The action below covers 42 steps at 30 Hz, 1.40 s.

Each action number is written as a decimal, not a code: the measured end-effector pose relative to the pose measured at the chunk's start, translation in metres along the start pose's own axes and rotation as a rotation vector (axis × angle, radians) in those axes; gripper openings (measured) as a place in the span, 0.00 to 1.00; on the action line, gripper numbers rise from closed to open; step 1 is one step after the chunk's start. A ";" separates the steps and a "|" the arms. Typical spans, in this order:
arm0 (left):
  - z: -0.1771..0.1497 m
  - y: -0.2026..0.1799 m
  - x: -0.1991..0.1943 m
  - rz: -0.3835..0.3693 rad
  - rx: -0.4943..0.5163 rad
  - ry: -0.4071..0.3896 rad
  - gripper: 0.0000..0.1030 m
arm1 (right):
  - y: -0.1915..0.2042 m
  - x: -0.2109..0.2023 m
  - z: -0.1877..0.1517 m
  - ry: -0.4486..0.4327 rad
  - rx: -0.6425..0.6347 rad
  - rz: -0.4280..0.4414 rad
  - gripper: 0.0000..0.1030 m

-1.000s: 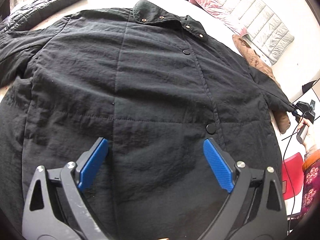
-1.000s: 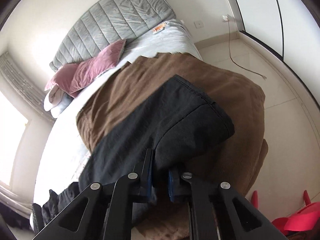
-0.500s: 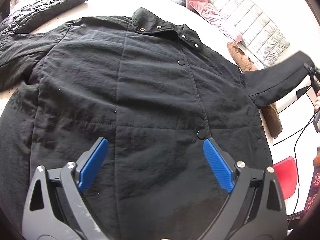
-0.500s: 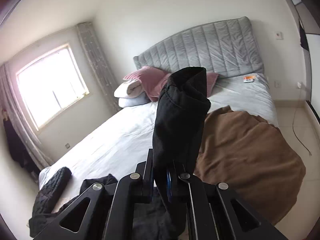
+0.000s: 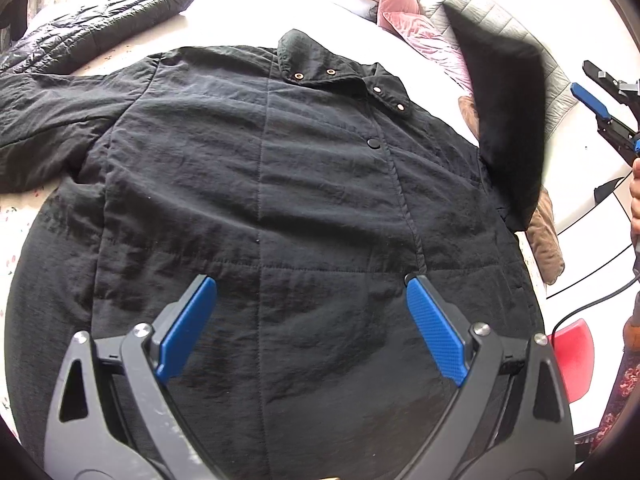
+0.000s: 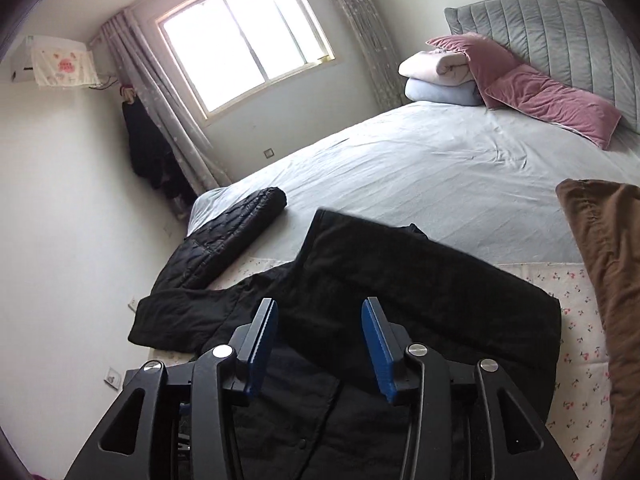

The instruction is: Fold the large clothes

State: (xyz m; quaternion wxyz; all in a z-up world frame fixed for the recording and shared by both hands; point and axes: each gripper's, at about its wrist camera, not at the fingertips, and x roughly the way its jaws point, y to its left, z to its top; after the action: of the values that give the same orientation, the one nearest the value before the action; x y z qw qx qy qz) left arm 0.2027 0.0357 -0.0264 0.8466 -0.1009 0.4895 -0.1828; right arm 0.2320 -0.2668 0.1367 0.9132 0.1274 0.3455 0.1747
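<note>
Black coat spread on the bed, both tools released

Left wrist view: the left tool (image 5: 312, 328) hangs spread wide above the black coat (image 5: 256, 200), which lies flat, front up and snapped, on the bed (image 5: 256, 12); its sleeve (image 5: 508, 120) is airborne beside the right tool (image 5: 600, 96). Right wrist view: the right tool (image 6: 320, 344) has just been opening, nothing between its pads, the sleeve (image 6: 432, 292) across the coat.

left gripper (image 5: 312, 328): grey arms, blue textured pads, silver screws | right gripper (image 6: 320, 344): black arms, blue ribbed pads, silver screws, black cable | clothing: red floral sleeve (image 5: 624, 392)
</note>
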 end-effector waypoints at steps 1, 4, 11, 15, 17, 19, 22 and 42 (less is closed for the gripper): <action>0.000 0.000 -0.001 0.005 0.004 0.003 0.93 | -0.003 -0.001 -0.002 -0.006 -0.007 -0.013 0.49; 0.004 -0.002 -0.007 0.027 0.036 0.019 0.93 | -0.035 -0.007 -0.008 -0.018 0.026 -0.054 0.56; 0.059 -0.021 0.007 0.025 0.068 0.058 0.93 | -0.155 -0.001 -0.036 0.009 0.227 -0.201 0.60; 0.099 -0.044 0.055 0.003 0.102 0.063 0.93 | -0.213 0.009 -0.056 0.025 0.350 -0.228 0.60; 0.116 -0.052 0.094 0.046 0.120 0.090 0.86 | -0.239 0.012 -0.067 0.026 0.412 -0.233 0.60; 0.131 -0.054 0.133 0.078 0.114 0.129 0.76 | -0.260 0.011 -0.074 0.020 0.461 -0.238 0.60; 0.144 -0.050 0.169 0.092 0.058 0.119 0.67 | -0.279 0.013 -0.080 0.016 0.499 -0.234 0.60; 0.138 -0.054 0.172 -0.005 0.114 -0.119 0.15 | -0.313 0.103 -0.051 -0.010 0.414 -0.429 0.07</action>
State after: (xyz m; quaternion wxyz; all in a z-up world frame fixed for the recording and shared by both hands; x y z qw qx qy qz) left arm 0.3890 -0.0852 -0.0743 0.8782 -0.0643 0.4268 -0.2062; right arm 0.3418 -0.5031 -0.0714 0.8856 0.2357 0.3882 -0.0968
